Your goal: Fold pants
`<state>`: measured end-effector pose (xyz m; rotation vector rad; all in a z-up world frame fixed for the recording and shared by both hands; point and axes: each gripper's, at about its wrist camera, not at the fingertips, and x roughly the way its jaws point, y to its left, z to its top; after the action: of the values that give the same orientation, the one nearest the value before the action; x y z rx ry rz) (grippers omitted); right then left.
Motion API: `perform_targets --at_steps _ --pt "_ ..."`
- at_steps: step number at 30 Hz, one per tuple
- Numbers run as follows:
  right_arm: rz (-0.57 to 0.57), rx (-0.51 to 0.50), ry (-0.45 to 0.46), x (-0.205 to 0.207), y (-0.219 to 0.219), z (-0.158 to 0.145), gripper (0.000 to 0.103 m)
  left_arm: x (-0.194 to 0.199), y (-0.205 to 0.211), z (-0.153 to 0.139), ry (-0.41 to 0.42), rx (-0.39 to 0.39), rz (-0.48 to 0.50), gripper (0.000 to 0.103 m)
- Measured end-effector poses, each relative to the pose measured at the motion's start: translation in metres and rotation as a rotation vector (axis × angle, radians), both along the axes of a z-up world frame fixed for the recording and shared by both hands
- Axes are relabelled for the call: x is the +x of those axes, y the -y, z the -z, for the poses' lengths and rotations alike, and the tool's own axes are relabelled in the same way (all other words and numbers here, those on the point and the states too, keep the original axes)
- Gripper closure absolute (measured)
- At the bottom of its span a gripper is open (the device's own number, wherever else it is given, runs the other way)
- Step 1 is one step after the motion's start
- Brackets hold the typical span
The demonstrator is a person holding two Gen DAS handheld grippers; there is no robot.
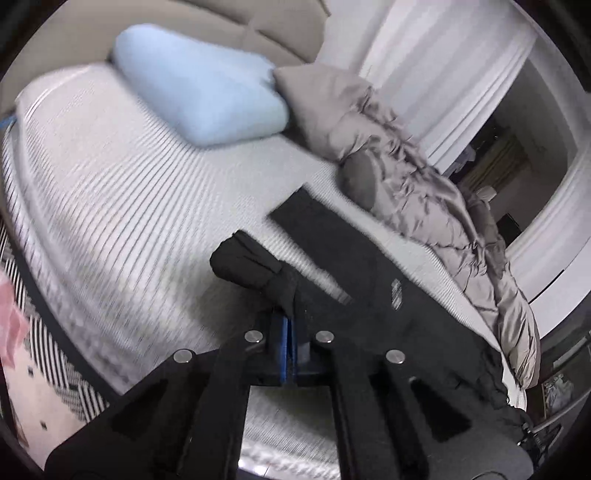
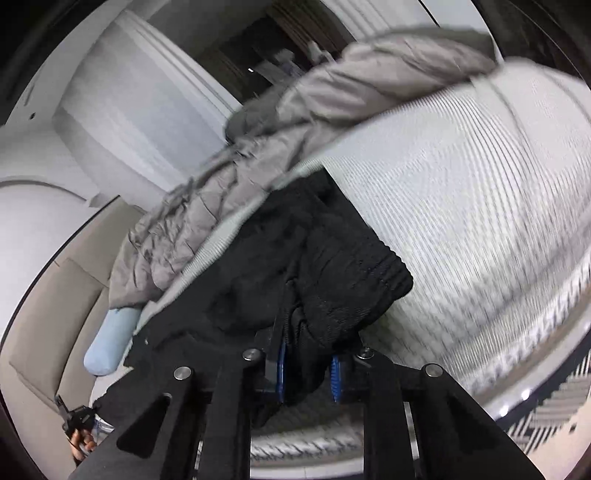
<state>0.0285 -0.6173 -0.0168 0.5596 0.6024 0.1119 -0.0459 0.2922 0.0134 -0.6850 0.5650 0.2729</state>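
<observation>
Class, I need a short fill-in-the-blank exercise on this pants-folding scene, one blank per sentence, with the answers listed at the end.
1. The pants held by both grippers are ____ in colour.
2. The pillow on the striped bed is light ____.
3. The left gripper is ____ on a pants leg.
4. A bunched ____ duvet lies along the far side of the bed.

Answers: black; blue; shut; grey

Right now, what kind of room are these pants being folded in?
Most likely a bedroom. The black pants lie on a bed with a white ribbed mattress cover, with a light blue pillow by a padded headboard and a rumpled grey duvet alongside.
</observation>
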Motion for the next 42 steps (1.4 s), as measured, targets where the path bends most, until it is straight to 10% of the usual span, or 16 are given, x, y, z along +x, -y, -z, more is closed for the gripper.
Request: perform_targets --at_steps 9,11,13,15,18,29,36,42 --pt "0.07 -0.076 0.017 0.164 -0.02 -0.068 0.084 0.201 -0.027 -0.059 -0.05 0.011 0.008 0.098" --pt "0.082 -0.1 -0.007 0.217 -0.025 -0.068 0.073 0.259 -0.039 -0.047 -0.145 -0.011 0.008 0.089" --pt "0.139 -0.129 -0.064 0.26 -0.024 -0.062 0.039 0.285 -0.047 -0.033 -0.207 -0.03 0.007 0.083" --pt "0.169 -0.132 -0.097 0.272 -0.023 -0.057 0.039 0.293 -0.052 -0.023 -0.233 -0.012 0.003 0.071" --pt "0.17 -0.145 -0.074 0.253 -0.025 -0.05 0.031 0.274 -0.058 -0.019 -0.222 0.064 -0.07 0.046" --pt "0.097 -0.156 -0.036 0.167 -0.046 -0.033 0.018 0.179 0.016 0.018 -0.168 -0.108 0.024 0.046" --pt "0.041 -0.091 -0.047 0.124 -0.054 -0.016 0.018 0.179 0.04 0.08 -0.263 -0.261 0.017 0.046" --pt "0.012 -0.026 -0.082 0.104 -0.052 0.007 0.018 0.212 0.037 0.094 -0.132 -0.35 0.014 0.05"
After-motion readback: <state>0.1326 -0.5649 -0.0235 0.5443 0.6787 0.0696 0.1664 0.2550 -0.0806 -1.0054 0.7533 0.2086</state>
